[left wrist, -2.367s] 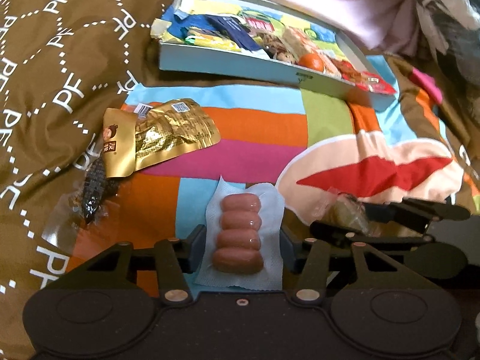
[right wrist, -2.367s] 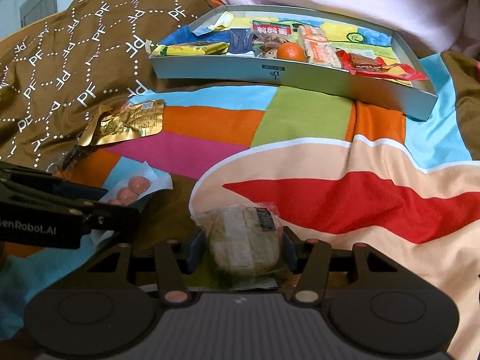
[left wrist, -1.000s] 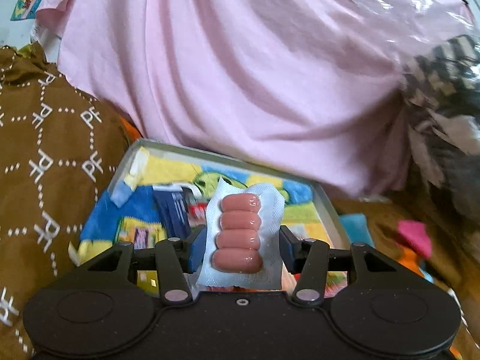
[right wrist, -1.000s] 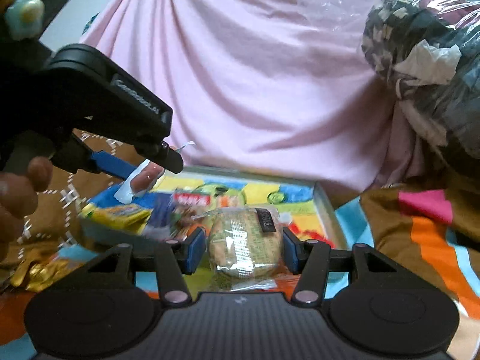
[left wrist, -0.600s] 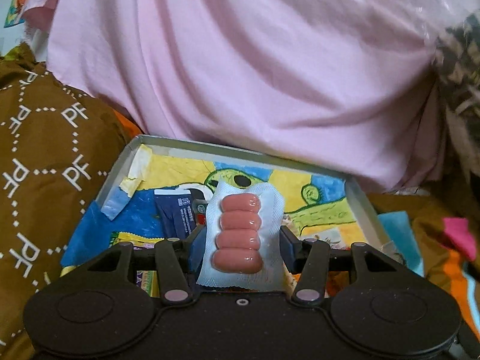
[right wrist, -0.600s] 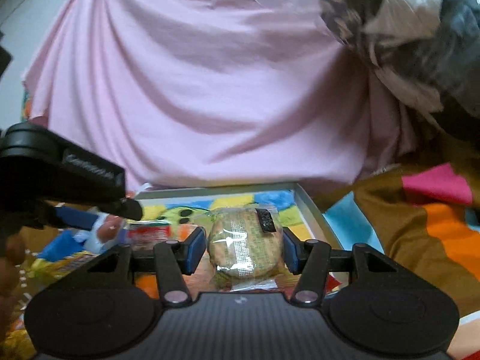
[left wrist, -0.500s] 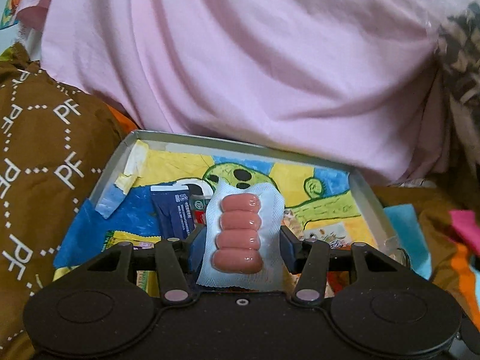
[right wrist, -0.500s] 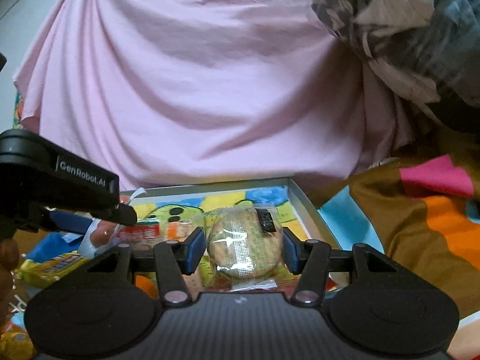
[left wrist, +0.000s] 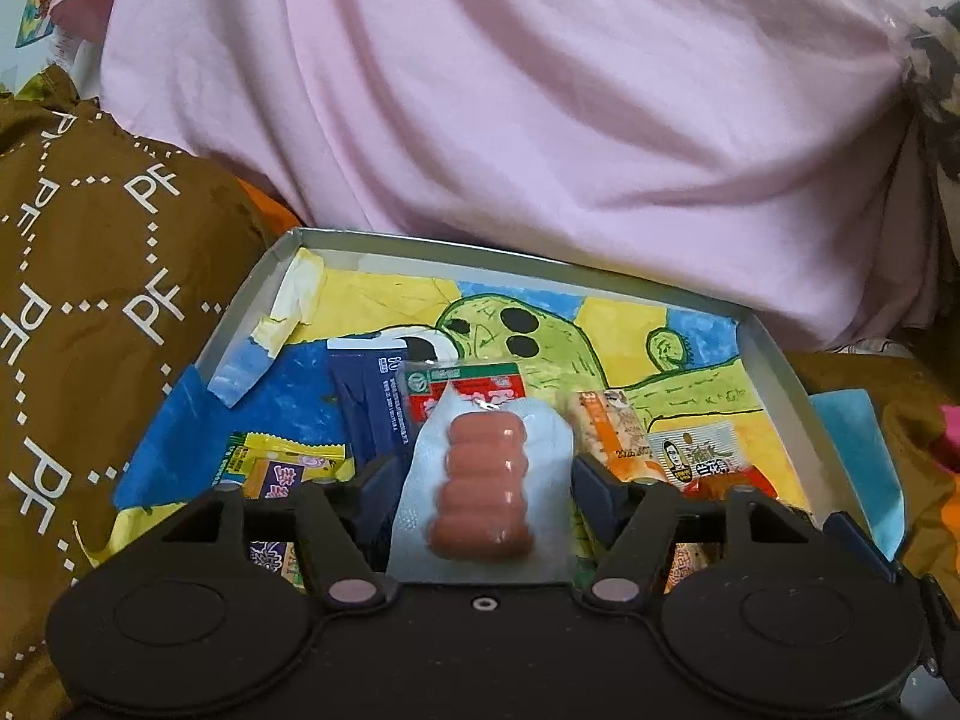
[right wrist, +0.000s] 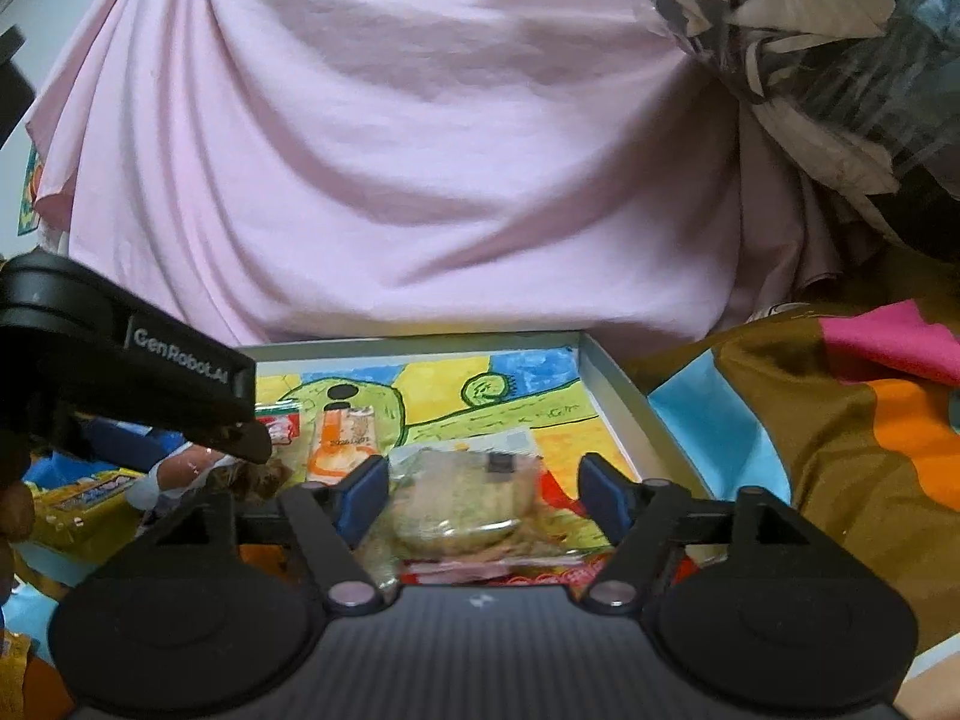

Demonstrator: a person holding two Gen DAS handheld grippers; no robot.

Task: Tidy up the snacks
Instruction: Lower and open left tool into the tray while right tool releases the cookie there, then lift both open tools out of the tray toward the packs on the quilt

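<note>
Several wrapped snacks (left wrist: 384, 414) crowding the tray (left wrist: 774, 354).

A pink sheet (left wrist: 540, 138) hangs in folds ahead of and above the gripper. A brown quilt printed with white "PF" letters (left wrist: 90, 312) lies to its left. A plastic-wrapped dark patterned bundle (right wrist: 828, 48) sits up to the right, above colourful bedding (right wrist: 840, 420).

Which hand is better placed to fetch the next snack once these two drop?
Probably the right gripper: its pads already stand clear of the wrapped cake, while the opening left gripper still has the sausage pack close between its pads.
</note>
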